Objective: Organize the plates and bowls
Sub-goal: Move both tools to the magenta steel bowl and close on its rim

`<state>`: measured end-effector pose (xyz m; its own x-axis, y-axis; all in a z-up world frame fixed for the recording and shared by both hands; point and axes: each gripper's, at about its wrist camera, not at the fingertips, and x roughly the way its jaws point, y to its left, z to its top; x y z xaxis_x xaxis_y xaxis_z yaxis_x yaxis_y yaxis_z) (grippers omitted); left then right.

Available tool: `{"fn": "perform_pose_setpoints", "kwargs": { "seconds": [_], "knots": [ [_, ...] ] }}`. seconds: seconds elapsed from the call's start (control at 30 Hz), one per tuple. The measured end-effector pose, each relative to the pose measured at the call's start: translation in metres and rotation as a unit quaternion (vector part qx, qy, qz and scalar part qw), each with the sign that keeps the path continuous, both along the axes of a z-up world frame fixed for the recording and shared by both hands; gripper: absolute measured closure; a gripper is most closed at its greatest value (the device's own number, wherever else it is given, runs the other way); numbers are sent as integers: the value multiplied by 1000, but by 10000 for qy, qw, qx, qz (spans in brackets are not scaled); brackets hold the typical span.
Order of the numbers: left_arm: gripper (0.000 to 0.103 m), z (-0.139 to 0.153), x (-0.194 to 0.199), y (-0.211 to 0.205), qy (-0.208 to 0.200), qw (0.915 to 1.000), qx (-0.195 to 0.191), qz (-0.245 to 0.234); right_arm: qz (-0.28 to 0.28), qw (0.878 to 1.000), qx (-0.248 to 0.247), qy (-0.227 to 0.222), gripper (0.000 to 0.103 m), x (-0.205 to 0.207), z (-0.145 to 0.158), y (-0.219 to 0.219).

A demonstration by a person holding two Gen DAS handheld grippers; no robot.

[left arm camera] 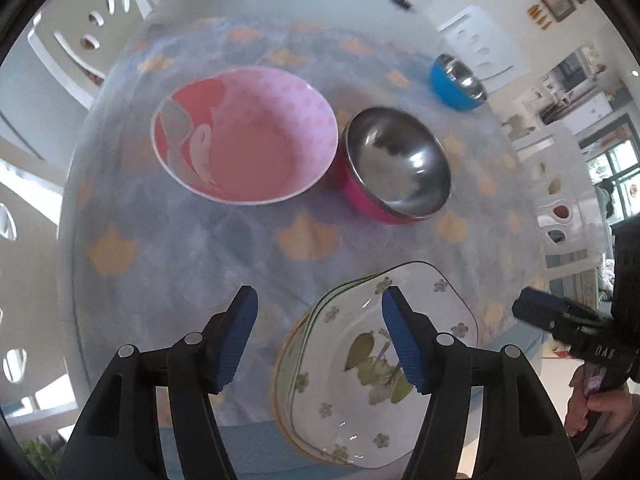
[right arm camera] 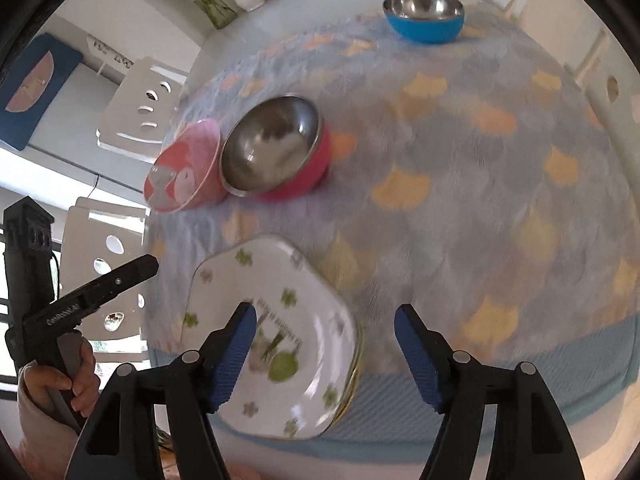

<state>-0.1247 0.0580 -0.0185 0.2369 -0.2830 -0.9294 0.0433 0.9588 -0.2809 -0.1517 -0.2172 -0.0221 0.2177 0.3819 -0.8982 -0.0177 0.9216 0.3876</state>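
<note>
Plates (left arm camera: 360, 360) stacked near 3 bowls: pink (left arm camera: 244, 136), magenta (left arm camera: 396, 164), blue (left arm camera: 456, 80).

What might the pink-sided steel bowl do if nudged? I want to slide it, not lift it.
The pink-sided steel bowl already sits tilted on its rounded base, so it would probably rock or tip. It likely slides poorly on the cloth, and would soon bump the pink patterned bowl.

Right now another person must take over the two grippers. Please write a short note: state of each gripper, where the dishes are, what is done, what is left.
Left gripper: open, holding nothing, above the plate stack.
Right gripper: open, holding nothing.
Plates: stacked at the near table edge.
Pink patterned bowl and pink steel bowl: side by side, mid-table.
Blue steel bowl: alone, far side.
Done: plates stacked.
Left: probably gathering the three bowls.
</note>
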Motion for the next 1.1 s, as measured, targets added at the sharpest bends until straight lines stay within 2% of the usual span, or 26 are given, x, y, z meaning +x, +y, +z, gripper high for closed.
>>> {"fn": "perform_pose_setpoints", "kwargs": {
  "seconds": [0.07,0.13,0.2,0.33,0.43,0.5,0.6,0.77,0.93,1.0,1.1],
  "knots": [
    [40,-2,3,-3,47,9999,-63,93,-64,9999,115,26,34,12,-4,-7],
    [40,-3,7,-6,103,9996,111,221,-155,9991,380,46,34,22,-4,-17],
    [40,0,12,-9,128,9993,79,340,-154,9985,530,48,34,32,-4,-23],
    [40,5,26,-16,102,9992,32,384,-7,9986,532,27,34,48,-4,-31],
    [40,8,49,-18,96,9990,155,408,85,9978,661,-26,34,68,-4,-42],
    [40,8,62,-18,157,9987,94,483,228,9966,791,-102,34,85,-5,-48],
    [40,4,74,-25,262,9971,129,707,502,9972,559,-62,34,116,-10,-45],
    [49,-6,80,-46,378,9961,62,799,724,9900,1203,-93,34,146,-15,-21],
    [64,-15,84,-58,426,9966,193,678,889,9898,1102,128,34,158,-38,11],
    [66,-21,84,-58,488,9964,177,673,926,9911,946,106,34,162,-46,18],
    [69,-32,85,-60,623,9952,276,705,954,9918,827,217,46,169,-56,23]
  ]
}}
